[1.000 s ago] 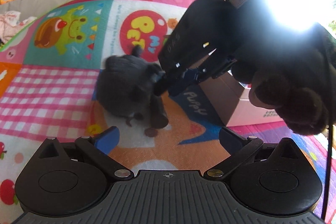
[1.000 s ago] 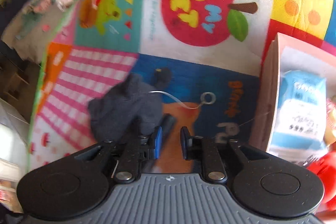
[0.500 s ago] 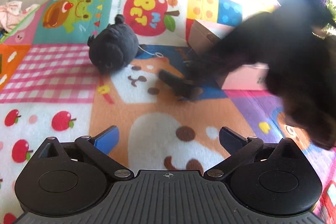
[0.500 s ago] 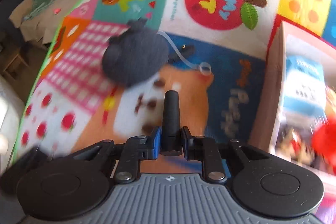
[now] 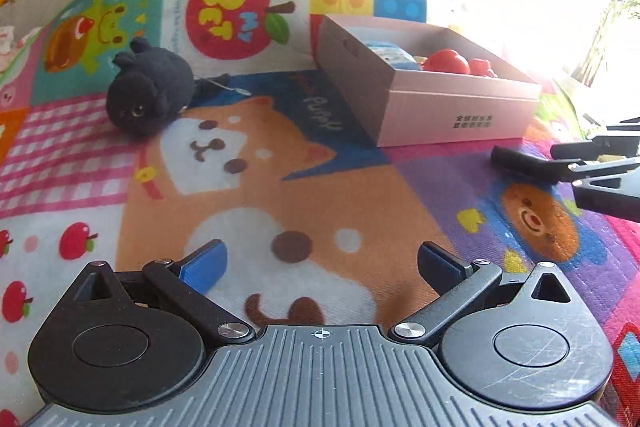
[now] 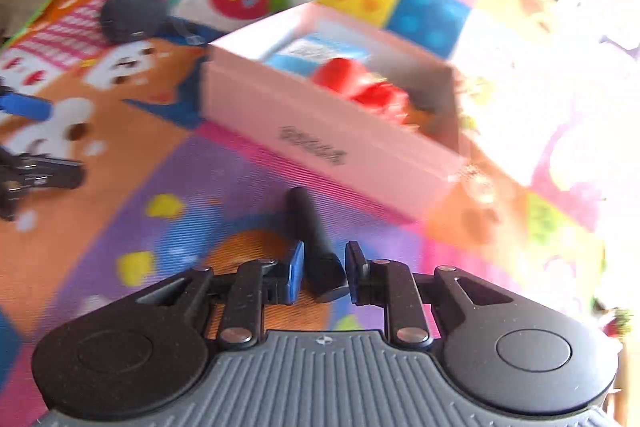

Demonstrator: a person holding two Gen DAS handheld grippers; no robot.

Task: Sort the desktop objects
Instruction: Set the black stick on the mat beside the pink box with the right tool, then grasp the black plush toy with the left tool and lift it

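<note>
My right gripper (image 6: pixel 322 267) has a black cylinder (image 6: pixel 308 227) between its blue pads, pointing away and tilted left. Its jaws are opening, though the pads still look to touch the cylinder. It hangs low over the purple patch of the mat, just in front of the pink box (image 6: pixel 320 131). In the left wrist view the cylinder (image 5: pixel 520 161) sticks out leftward from the right gripper (image 5: pixel 592 167) at the right edge. My left gripper (image 5: pixel 320 263) is open and empty over the printed dog. A black plush cat (image 5: pixel 148 95) lies at the far left.
The pink box (image 5: pixel 460 107) holds a blue packet (image 5: pixel 394 55) and red toys (image 5: pixel 448 61). A colourful play mat (image 5: pixel 280 187) covers the surface. Strong glare washes out the upper right. Clothes and soft toys lie beyond the mat's far left edge.
The right gripper lifted the black cylinder from beside the plush cat and swung it right, to the front of the pink box. The left gripper drew back a little and stayed open.
</note>
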